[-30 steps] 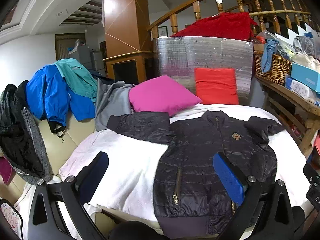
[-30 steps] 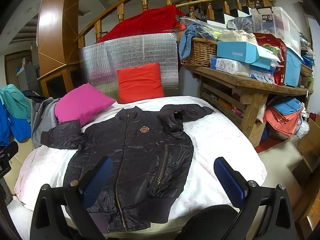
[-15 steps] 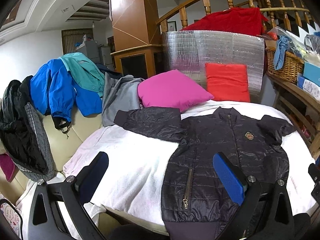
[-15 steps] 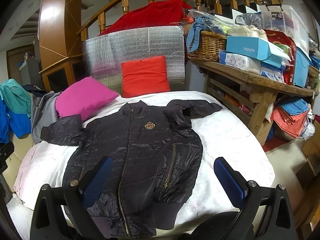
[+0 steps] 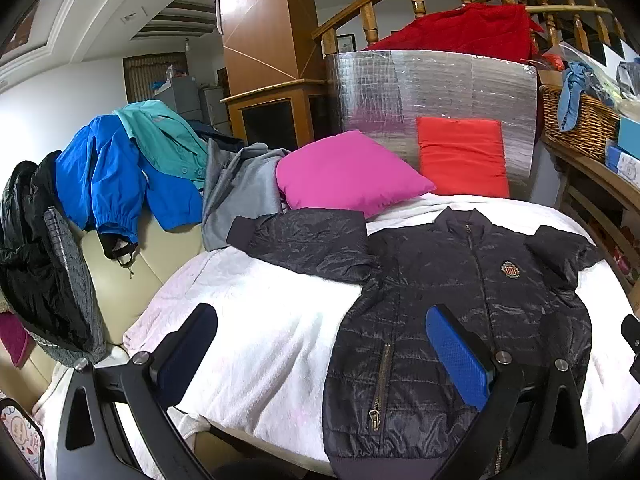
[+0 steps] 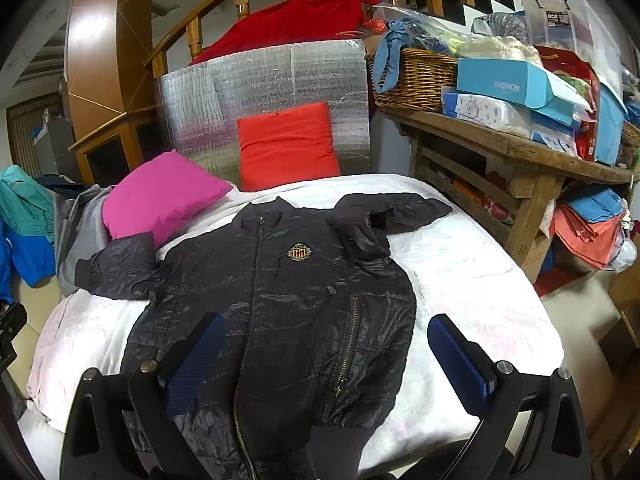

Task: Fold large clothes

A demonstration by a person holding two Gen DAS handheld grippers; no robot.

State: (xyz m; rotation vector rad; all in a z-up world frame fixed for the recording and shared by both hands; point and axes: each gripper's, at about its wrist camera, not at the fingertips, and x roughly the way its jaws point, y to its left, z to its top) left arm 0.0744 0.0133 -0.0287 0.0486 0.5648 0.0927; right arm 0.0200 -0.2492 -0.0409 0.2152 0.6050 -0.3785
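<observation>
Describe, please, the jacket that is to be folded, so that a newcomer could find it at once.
Look at the white blanket spread in front of the silver foil panel. The black jacket lies flat on it, zipped, collar toward the red cushion. Unlike the blue jacket and the other clothes heaped on the sofa, it is spread out and bears a small gold crest on the chest.

Black puffer jacket (image 6: 280, 300), zipped, flat, front up, sleeves out

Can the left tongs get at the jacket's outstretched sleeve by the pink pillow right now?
Probably yes: the left tongs are open, the sleeve lies flat on the white blanket, nothing lies between.
</observation>
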